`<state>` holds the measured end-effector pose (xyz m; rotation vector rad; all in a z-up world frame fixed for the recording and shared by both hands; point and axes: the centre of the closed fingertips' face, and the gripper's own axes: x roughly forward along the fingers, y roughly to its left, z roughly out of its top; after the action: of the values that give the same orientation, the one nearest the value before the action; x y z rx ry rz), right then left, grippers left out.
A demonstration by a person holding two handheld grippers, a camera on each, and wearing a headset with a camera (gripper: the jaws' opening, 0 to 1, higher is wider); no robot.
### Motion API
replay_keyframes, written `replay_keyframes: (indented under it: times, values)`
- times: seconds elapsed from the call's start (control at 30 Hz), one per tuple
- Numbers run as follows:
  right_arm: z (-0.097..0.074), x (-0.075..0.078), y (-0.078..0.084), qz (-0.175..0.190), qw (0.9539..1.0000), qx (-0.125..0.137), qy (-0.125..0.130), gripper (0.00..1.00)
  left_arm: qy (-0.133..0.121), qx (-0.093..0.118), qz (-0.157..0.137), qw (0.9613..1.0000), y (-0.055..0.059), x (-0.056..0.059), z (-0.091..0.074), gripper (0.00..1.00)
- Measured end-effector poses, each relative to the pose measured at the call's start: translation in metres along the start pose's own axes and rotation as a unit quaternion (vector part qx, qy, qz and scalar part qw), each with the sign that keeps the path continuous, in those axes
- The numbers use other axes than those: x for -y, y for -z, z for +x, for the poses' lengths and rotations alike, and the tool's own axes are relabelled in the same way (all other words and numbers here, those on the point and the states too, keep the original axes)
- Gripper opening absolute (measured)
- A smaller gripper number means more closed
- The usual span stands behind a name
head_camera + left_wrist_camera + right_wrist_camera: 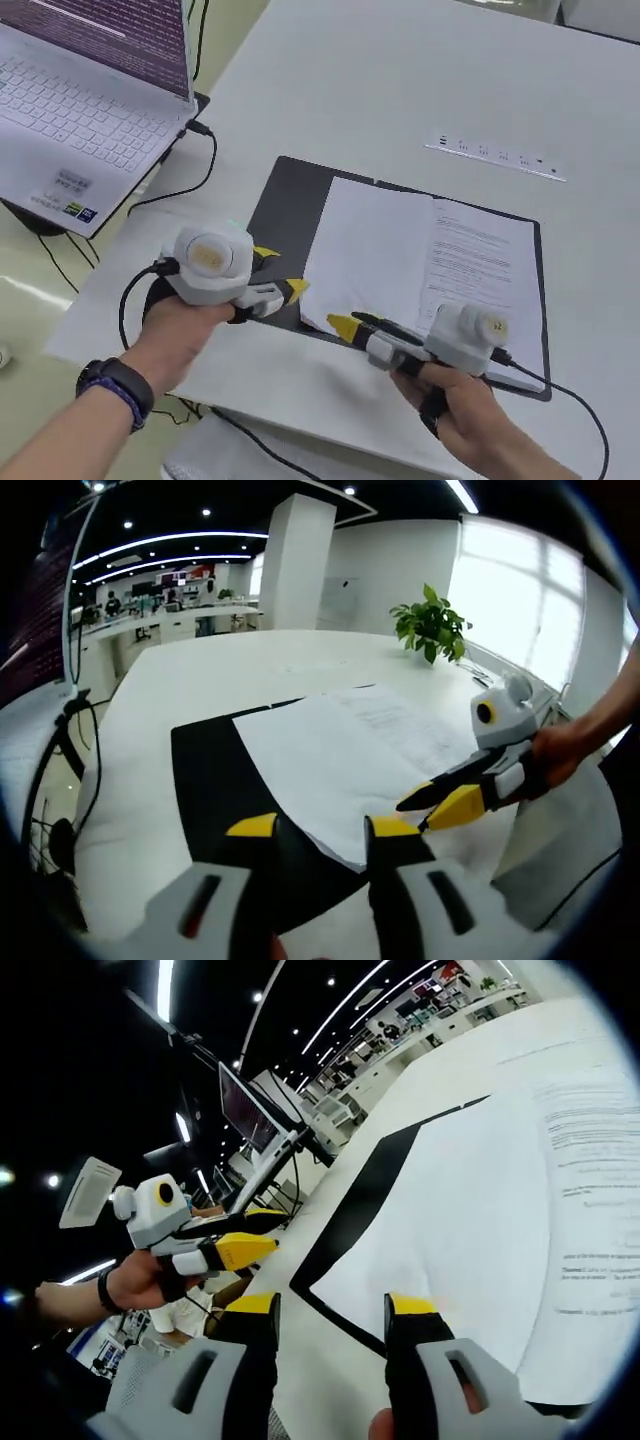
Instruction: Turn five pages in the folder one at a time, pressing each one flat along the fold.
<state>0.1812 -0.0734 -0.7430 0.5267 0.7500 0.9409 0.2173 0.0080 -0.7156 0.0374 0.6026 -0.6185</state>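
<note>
Looking down, you have the folder [285, 200] open on the table [400, 80], with the left gripper [282, 272] by its left cover and the right gripper [350, 323] at the page [370, 250] corner. Left gripper view: jaws parted, empty, over the cover. Right gripper view: jaws spread, gripping nothing, above the page edge.

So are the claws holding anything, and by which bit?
Nothing is held. The left claw and the right claw are both open, near the bottom corner of the page.
</note>
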Motion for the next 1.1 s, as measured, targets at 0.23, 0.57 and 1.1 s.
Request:
replay_keyframes:
  times: [0.23,0.57,1.1]
  values:
    - [-0.031,0.009,-0.016,-0.012,0.9993,0.029,0.021,0.39,0.029,-0.03,0.019,0.9989,0.013,0.012,0.023,0.26]
    - [-0.053,0.023,-0.03,-0.016,0.9974,0.052,0.048,0.36,0.039,-0.061,0.007,0.9973,0.039,0.017,0.036,0.07]
    - [-0.035,0.036,-0.04,-0.035,0.9973,0.033,0.055,0.29,0.01,-0.08,-0.045,0.9957,0.065,0.018,0.041,0.0]
